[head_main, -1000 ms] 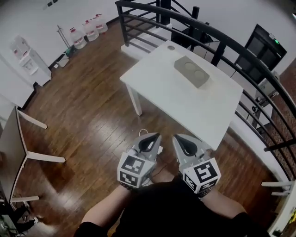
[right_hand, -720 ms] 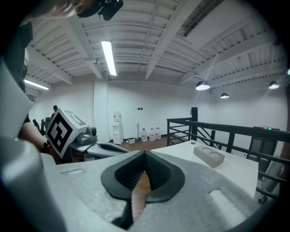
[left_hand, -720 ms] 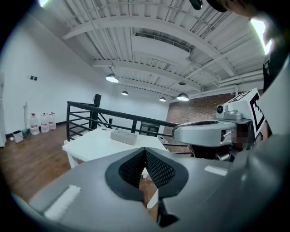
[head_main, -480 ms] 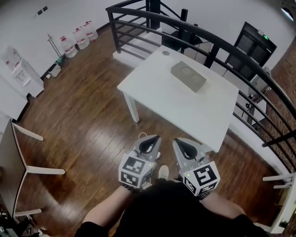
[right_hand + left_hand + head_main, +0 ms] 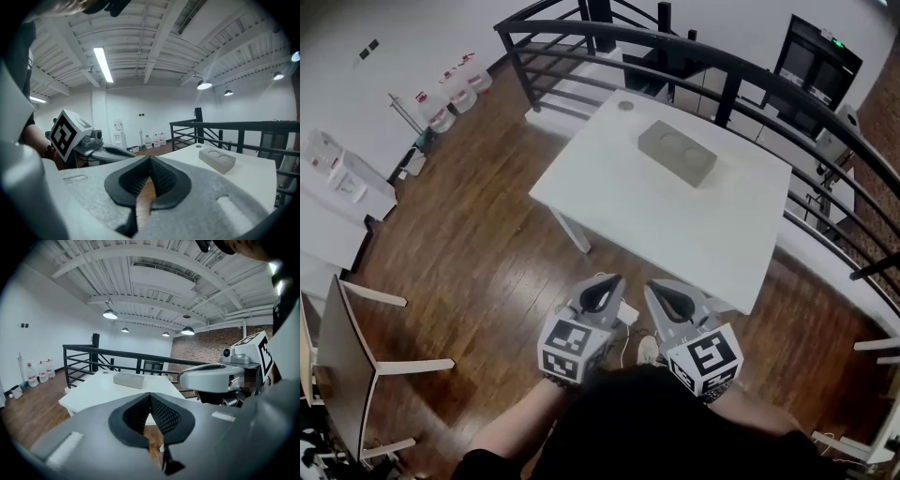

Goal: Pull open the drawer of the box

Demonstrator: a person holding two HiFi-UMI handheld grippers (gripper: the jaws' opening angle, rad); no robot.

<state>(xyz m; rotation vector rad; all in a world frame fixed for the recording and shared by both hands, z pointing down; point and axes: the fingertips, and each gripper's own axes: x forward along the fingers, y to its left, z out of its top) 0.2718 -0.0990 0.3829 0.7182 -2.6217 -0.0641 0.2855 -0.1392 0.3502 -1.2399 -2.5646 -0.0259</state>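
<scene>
Room: dark plank floor [image 5: 469,234], white walls, a white beamed ceiling [image 5: 154,277] with pendant lamps [image 5: 110,314], and a brick wall [image 5: 206,345] on the right. Railing [image 5: 750,77]: black metal, curving round the far side of the table. Table [image 5: 666,220]: white, square, with a bare matt top apart from the box and a small round disc [image 5: 625,105] at its far left corner. Chair [image 5: 347,361]: white-legged, at the near left. Cabinet [image 5: 817,54]: black, far right, beyond the railing. Water bottles [image 5: 450,92]: a row along the far left wall. Left gripper [image 5: 609,281] and right gripper [image 5: 656,289]: held side by side over the floor at the near edge of the table, each clenched, its ribbed pads meeting at the tip with nothing between them. Box [image 5: 677,153]: grey, oblong, two round hollows in its lid, on the far half of the table, well apart from both grippers; its drawer cannot be made out.
</scene>
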